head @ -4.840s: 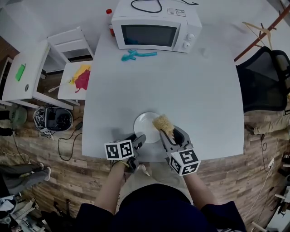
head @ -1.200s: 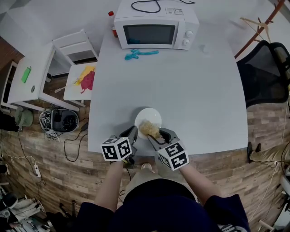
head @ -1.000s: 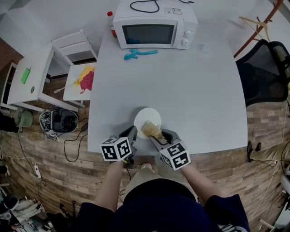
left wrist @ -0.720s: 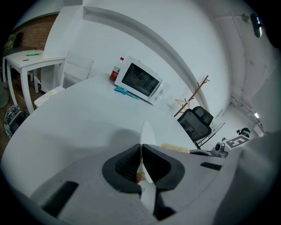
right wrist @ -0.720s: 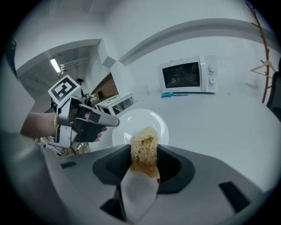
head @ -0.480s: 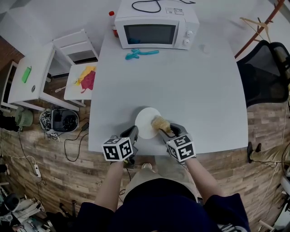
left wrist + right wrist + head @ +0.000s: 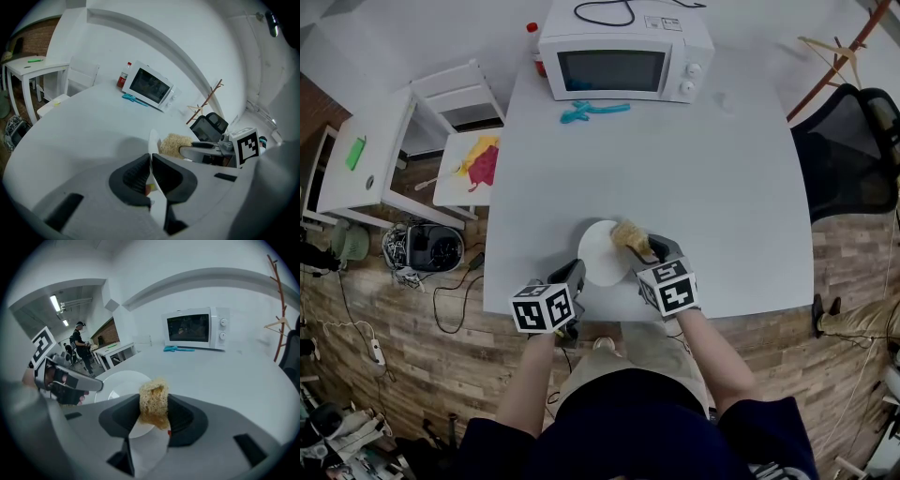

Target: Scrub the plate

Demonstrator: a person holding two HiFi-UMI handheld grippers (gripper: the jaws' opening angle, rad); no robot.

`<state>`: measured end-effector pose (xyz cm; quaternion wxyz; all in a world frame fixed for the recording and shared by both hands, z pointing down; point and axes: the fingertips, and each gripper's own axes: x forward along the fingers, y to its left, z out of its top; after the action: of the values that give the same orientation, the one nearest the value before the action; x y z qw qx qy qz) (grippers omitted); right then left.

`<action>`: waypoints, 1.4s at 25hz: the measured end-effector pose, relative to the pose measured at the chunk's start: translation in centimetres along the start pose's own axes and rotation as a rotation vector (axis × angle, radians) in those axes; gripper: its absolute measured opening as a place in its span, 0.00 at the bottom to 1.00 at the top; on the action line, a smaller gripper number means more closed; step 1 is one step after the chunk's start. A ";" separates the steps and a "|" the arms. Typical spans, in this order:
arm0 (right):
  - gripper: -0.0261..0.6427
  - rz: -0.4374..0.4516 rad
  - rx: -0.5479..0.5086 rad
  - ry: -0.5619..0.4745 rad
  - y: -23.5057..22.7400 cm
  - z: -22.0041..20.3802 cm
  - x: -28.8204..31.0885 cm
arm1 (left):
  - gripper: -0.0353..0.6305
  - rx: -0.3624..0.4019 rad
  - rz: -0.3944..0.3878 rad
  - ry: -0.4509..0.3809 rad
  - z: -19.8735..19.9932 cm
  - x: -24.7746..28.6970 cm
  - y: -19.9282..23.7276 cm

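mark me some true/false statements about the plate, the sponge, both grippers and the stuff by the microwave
1. The left gripper is shut on the rim of the plate. True.
2. The right gripper is empty. False: it is shut on a tan sponge.
3. The door of the microwave stands open. False: it is closed.
4. A blue-green tool lies on the table in front of the microwave. True.
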<state>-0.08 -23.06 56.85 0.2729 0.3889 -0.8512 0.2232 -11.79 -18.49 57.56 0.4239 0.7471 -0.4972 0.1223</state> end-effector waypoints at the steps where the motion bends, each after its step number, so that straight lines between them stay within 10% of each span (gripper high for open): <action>1: 0.30 0.001 0.000 -0.006 0.1 0.4 0.1 | 0.10 0.000 0.000 0.001 0.0 0.0 0.0; 35: 0.30 0.084 0.032 -0.056 5.2 -0.5 -1.6 | 0.10 -0.042 0.044 0.043 -1.7 1.0 2.6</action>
<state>-3.11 -18.82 55.35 0.2331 0.3631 -0.8705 0.2370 -13.06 -18.19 60.54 0.4471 0.7243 -0.5065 0.1371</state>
